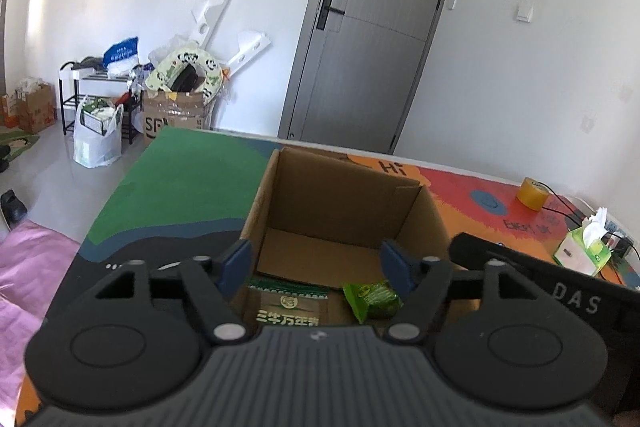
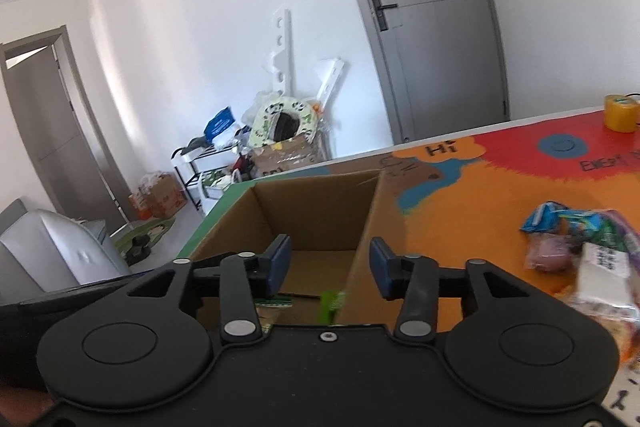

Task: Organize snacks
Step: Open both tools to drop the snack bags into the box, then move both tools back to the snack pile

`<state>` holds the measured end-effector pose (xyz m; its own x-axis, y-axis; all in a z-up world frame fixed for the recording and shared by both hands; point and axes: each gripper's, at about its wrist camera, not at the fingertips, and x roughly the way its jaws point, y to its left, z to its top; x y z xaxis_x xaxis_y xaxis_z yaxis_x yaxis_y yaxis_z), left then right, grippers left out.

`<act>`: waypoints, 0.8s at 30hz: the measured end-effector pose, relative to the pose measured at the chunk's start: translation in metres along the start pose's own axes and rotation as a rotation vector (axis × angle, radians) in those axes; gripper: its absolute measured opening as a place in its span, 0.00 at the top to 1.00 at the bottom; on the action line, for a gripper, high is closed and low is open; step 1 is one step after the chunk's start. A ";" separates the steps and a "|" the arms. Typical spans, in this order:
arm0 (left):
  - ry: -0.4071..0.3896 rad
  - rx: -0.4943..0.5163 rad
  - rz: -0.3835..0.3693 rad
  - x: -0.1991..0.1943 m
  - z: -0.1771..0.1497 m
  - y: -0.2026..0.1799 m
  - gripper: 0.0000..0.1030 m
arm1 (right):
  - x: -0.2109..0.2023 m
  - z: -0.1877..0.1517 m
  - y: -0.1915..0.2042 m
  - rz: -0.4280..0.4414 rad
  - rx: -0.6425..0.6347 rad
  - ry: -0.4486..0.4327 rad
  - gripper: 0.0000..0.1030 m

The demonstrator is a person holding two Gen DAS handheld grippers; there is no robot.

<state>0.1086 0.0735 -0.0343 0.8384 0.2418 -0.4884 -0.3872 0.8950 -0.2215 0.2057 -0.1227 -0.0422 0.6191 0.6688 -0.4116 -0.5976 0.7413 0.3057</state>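
An open cardboard box (image 1: 348, 203) stands on the colourful table; it also shows in the right wrist view (image 2: 320, 211). Inside lie a brown-and-green snack packet (image 1: 290, 307) and a bright green wrapped snack (image 1: 374, 299), partly seen in the right wrist view (image 2: 332, 303). My left gripper (image 1: 316, 263) is open and empty above the box's near side. My right gripper (image 2: 330, 265) is open and empty, straddling the box's right wall. A pile of snack packets (image 2: 580, 247) lies on the table right of the box.
A yellow tape roll (image 1: 534, 193) and a green tissue box (image 1: 584, 247) with cables sit at the table's far right. The other gripper's black body (image 1: 560, 287) is close on the right. The table's left edge (image 1: 120, 187) drops to floor clutter.
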 end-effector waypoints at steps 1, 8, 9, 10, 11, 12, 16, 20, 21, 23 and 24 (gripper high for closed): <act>-0.004 0.000 0.001 -0.002 -0.001 -0.001 0.26 | -0.004 0.000 -0.004 -0.007 0.007 -0.004 0.49; -0.027 0.000 -0.006 -0.011 -0.003 -0.015 0.16 | -0.033 -0.008 -0.028 -0.061 0.032 -0.024 0.33; -0.031 0.003 -0.008 -0.013 -0.004 -0.017 0.14 | -0.037 -0.010 -0.031 -0.071 0.036 -0.026 0.31; -0.033 0.006 -0.009 -0.014 -0.005 -0.020 0.13 | -0.040 -0.011 -0.035 -0.082 0.039 -0.027 0.29; -0.035 0.009 -0.013 -0.016 -0.007 -0.022 0.12 | -0.044 -0.012 -0.039 -0.091 0.044 -0.028 0.29; -0.036 0.011 -0.017 -0.017 -0.008 -0.025 0.11 | -0.048 -0.013 -0.042 -0.099 0.050 -0.029 0.27; -0.035 0.019 -0.032 -0.023 -0.015 -0.033 0.08 | -0.063 -0.022 -0.057 -0.133 0.077 -0.035 0.21; -0.040 0.037 -0.054 -0.030 -0.024 -0.043 0.07 | -0.076 -0.028 -0.072 -0.158 0.105 -0.034 0.18; -0.041 0.036 -0.060 -0.032 -0.025 -0.045 0.07 | -0.079 -0.030 -0.074 -0.163 0.110 -0.036 0.16; -0.044 0.033 -0.078 -0.034 -0.028 -0.048 0.07 | -0.085 -0.033 -0.079 -0.173 0.114 -0.046 0.11; -0.046 0.030 -0.088 -0.036 -0.029 -0.049 0.07 | -0.089 -0.034 -0.082 -0.178 0.115 -0.051 0.08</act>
<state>0.0864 0.0103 -0.0302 0.8857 0.1783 -0.4287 -0.3002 0.9243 -0.2357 0.1821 -0.2443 -0.0602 0.7364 0.5263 -0.4250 -0.4160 0.8477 0.3291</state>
